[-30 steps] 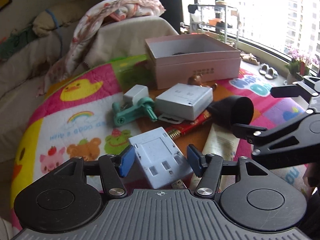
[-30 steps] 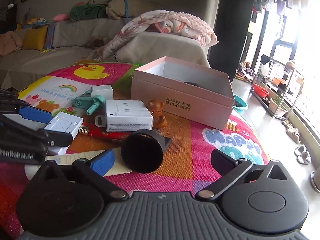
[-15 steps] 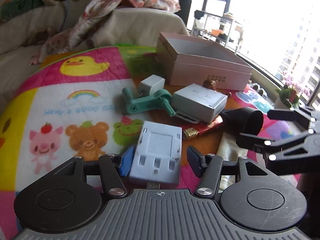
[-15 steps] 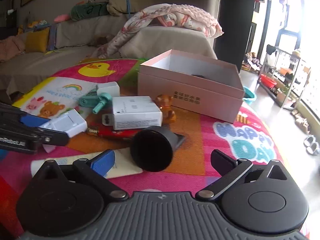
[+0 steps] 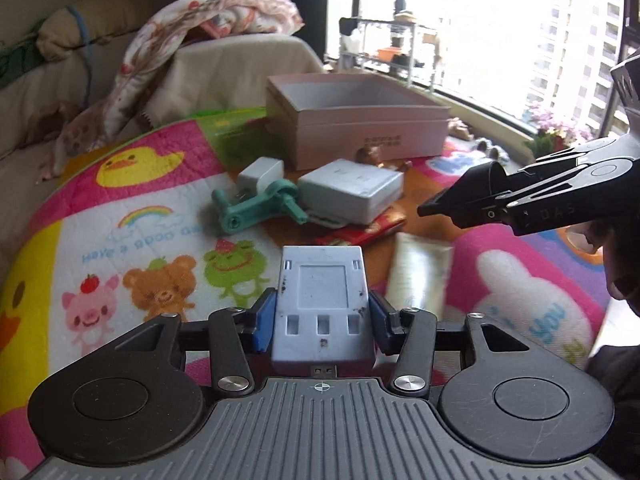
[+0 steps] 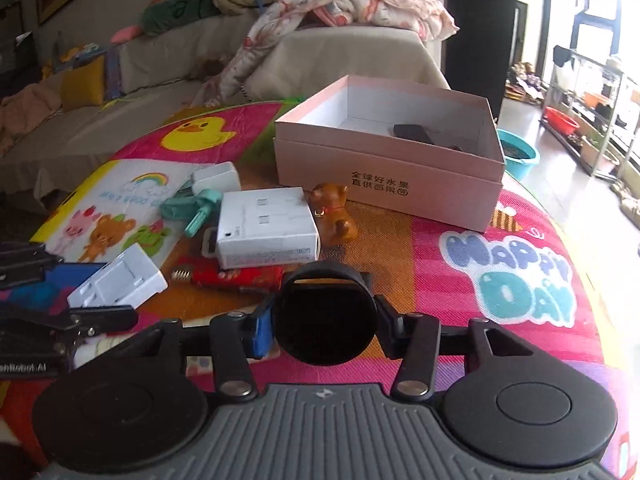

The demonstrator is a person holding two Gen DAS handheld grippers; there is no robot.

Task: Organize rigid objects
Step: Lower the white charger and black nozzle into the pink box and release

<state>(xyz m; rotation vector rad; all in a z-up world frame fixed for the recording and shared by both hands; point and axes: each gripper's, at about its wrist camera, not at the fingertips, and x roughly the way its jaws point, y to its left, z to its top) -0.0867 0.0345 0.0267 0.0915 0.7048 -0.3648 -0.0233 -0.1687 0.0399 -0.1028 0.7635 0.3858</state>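
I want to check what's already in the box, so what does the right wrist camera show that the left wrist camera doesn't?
Only the right wrist view looks into the pink box: a dark flat item lies on its floor. It also shows the right claw shut on the black cup.

Only the left wrist view shows the left claw gripping the pale blue module head-on, and the cream tube.

Both show the white adapter, the teal tool and the brown figurine.

- The dark flat object lying in the open pink cardboard box is too small to identify.
- The red packet is partly hidden under the white rectangular charger block.
- The cream paper leaflet is blurred, its print unreadable.
- The brown dog figurine is mostly hidden behind that charger.
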